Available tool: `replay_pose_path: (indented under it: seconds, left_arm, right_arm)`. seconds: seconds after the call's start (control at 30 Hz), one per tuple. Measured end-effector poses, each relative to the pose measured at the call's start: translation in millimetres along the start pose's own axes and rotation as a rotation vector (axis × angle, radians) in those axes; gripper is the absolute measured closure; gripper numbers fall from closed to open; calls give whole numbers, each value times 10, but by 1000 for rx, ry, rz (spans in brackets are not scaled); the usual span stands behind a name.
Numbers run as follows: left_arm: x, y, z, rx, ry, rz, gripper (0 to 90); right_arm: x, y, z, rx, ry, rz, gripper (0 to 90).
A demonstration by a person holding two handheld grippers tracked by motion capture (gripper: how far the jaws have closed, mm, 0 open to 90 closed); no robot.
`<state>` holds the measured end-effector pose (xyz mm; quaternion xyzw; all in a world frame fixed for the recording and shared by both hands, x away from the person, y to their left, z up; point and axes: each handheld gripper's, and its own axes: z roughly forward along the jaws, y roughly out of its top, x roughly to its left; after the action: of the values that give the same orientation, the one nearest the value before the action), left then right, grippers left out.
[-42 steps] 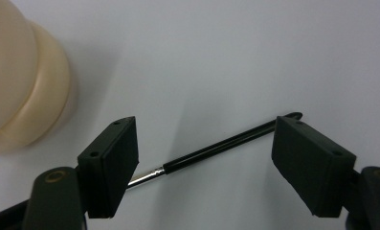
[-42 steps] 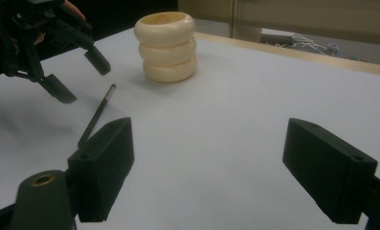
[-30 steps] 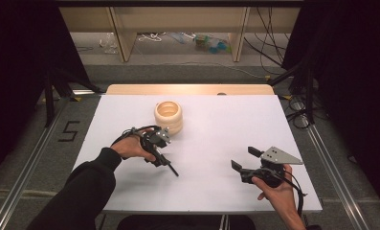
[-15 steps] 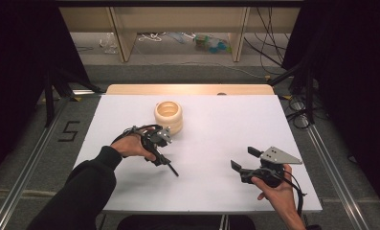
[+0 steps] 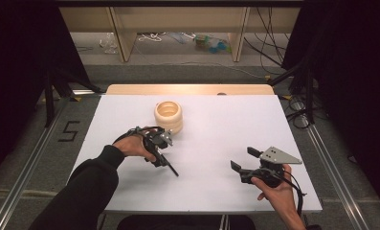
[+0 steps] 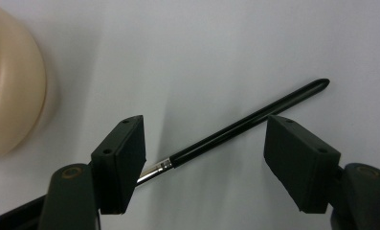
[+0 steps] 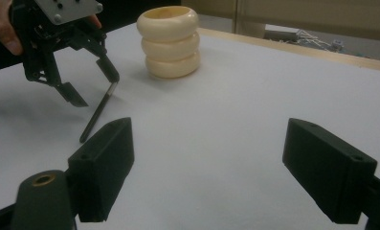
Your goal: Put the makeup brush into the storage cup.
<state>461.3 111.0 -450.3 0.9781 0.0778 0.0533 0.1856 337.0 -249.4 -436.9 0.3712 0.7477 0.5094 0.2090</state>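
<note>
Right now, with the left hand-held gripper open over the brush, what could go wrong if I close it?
The brush lies slanted between the left hand-held gripper's jaws, its metal collar by one jaw. Closing may catch just that end, so it could pivot or roll. The ringed holder stands close by; swinging the long handle might knock it.

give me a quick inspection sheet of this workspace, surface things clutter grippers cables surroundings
Surface: white table, bare apart from two things; a wood strip runs along its far edge.
Job's things: cream ribbed holder upright near the far middle; black brush lying flat on the table.
Clutter: nothing seen on the table.
Grippers: left gripper open, low over the brush, jaws either side of it; right gripper open, holding nothing, over bare table.
Cables: one trails from each gripper; loose cables on the floor at the right.
Surroundings: metal rails along both sides, a "5" marked on the floor at left, wooden shelf legs and small litter beyond.
</note>
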Motion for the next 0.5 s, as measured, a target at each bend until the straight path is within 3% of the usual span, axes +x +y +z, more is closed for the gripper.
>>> replay_pose_path:
  seconds: [0.27,0.5]
  left_arm:
    - [6,-19,42,16,7,1,316]
    - [-8,-6,71,34,3,19,327]
  right_arm:
    - [-11,-1,10,-10,0,-19,192]
    - [6,-2,10,0,7,6,192]
